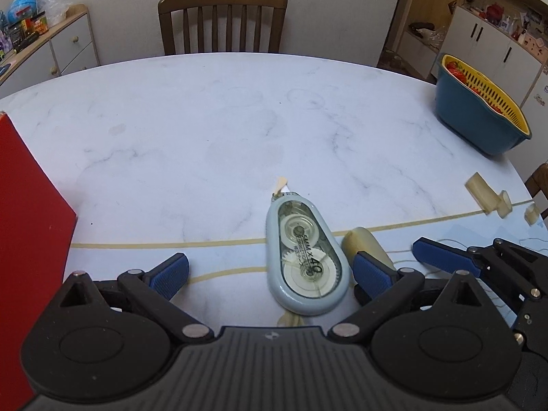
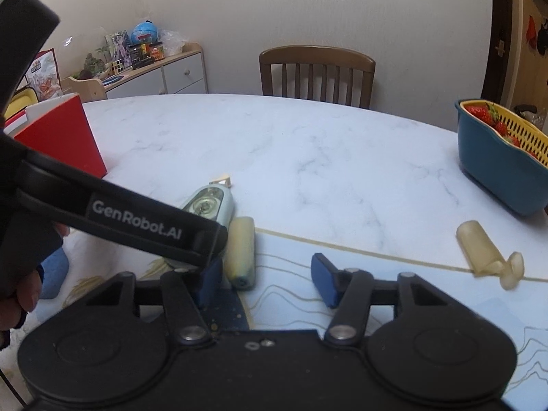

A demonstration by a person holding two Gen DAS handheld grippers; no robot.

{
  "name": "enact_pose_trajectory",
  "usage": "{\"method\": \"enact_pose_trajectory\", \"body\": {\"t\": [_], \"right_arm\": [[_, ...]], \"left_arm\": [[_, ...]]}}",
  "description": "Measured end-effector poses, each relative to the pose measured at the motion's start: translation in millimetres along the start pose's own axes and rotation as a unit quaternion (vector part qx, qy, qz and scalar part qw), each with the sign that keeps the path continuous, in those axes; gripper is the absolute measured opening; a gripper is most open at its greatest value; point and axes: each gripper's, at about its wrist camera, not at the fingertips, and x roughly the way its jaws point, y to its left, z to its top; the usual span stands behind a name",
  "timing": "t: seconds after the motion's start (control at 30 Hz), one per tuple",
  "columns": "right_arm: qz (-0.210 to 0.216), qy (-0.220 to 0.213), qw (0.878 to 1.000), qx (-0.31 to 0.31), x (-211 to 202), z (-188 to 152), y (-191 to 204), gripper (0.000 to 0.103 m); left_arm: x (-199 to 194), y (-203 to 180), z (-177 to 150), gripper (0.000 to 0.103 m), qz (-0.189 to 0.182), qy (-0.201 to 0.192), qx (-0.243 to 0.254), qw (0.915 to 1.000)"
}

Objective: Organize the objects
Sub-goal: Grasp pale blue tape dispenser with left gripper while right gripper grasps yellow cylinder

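A pale blue correction tape dispenser (image 1: 304, 257) lies flat on the marble table (image 1: 205, 130), between the open fingers of my left gripper (image 1: 270, 270), nearer the right finger; nothing is gripped. It also shows in the right wrist view (image 2: 214, 205), partly hidden by the left gripper's body. A yellowish cylinder (image 1: 364, 243) lies just right of it, also in the right wrist view (image 2: 239, 251). My right gripper (image 2: 263, 279) is open and empty, its left finger beside the cylinder. A red box (image 1: 30, 239) stands at the left.
A blue basin with a yellow strainer of strawberries (image 2: 503, 157) stands at the far right. A pale cap-like plastic piece (image 2: 489, 255) lies at the right near the table edge. A wooden chair (image 1: 222, 20) stands behind the table.
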Motion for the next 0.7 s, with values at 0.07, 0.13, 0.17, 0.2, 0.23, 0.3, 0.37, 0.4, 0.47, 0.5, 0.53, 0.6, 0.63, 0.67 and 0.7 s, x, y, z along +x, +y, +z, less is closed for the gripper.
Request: {"method": "enact_pose_trajectory", "body": {"t": [0.07,0.13,0.17,0.2,0.23,0.3,0.37,0.4,0.47,0.5,0.53,0.6,0.63,0.67,0.7], "right_arm": [[-0.007,-0.005,1.000,-0.010,1.3,-0.4,0.1,0.047],[-0.011,-0.008,1.000,-0.013,1.9,-0.4,-2.0,0.042],[-0.011,-0.009,1.000,-0.014,2.0,-0.3,-3.6,0.039],[-0.010,-0.010,1.000,-0.014,2.3,-0.2,-5.2,0.036],[-0.009,-0.010,1.000,-0.015,2.4,0.1,-7.0,0.035],[-0.006,-0.011,1.000,-0.019,2.6,0.2,-9.0,0.032],[-0.002,-0.014,1.000,-0.025,2.8,0.1,-9.5,0.026],[0.001,-0.014,1.000,-0.026,3.0,0.4,-10.0,0.023],[0.005,-0.014,0.999,-0.028,3.0,0.8,-10.3,0.020],[0.005,-0.015,0.999,-0.029,3.0,0.8,-10.0,0.020],[0.006,-0.015,0.999,-0.028,3.0,1.0,-10.2,0.020],[0.007,-0.015,1.000,-0.026,3.0,1.4,-10.1,0.019],[0.008,-0.014,1.000,-0.024,3.0,2.1,-10.1,0.020],[0.008,-0.013,1.000,-0.024,2.8,2.2,-9.5,0.019],[0.008,-0.012,1.000,-0.023,2.2,2.2,-9.4,0.018]], "left_arm": [[3.5,-0.1,1.3,0.103,0.000,0.002,0.001,1.0000],[5.5,-2.4,2.3,0.103,0.004,0.000,0.008,1.0000],[6.0,-3.7,2.6,0.103,0.004,-0.001,0.013,0.9999],[6.7,-4.6,2.6,0.103,0.004,-0.002,0.017,0.9999],[7.3,-5.5,2.3,0.103,0.006,-0.003,0.021,0.9998],[7.9,-6.0,1.4,0.103,0.007,-0.008,0.023,0.9997],[7.8,-5.2,1.2,0.102,0.008,-0.009,0.022,0.9997],[7.5,-5.1,1.1,0.102,0.009,-0.011,0.021,0.9997],[5.6,-5.4,0.2,0.099,0.009,-0.015,0.023,0.9996],[4.9,-6.2,-0.1,0.095,0.004,-0.014,0.024,0.9996],[3.9,-7.3,-0.3,0.090,0.003,-0.016,0.028,0.9995],[1.9,-11.2,-0.3,0.079,-0.002,-0.018,0.039,0.9991],[0.3,-13.1,0.0,0.069,-0.007,-0.019,0.044,0.9988],[-1.0,-15.3,0.0,0.064,-0.013,-0.020,0.047,0.9986],[-2.0,-17.1,0.1,0.054,-0.018,-0.020,0.049,0.9984]]}}
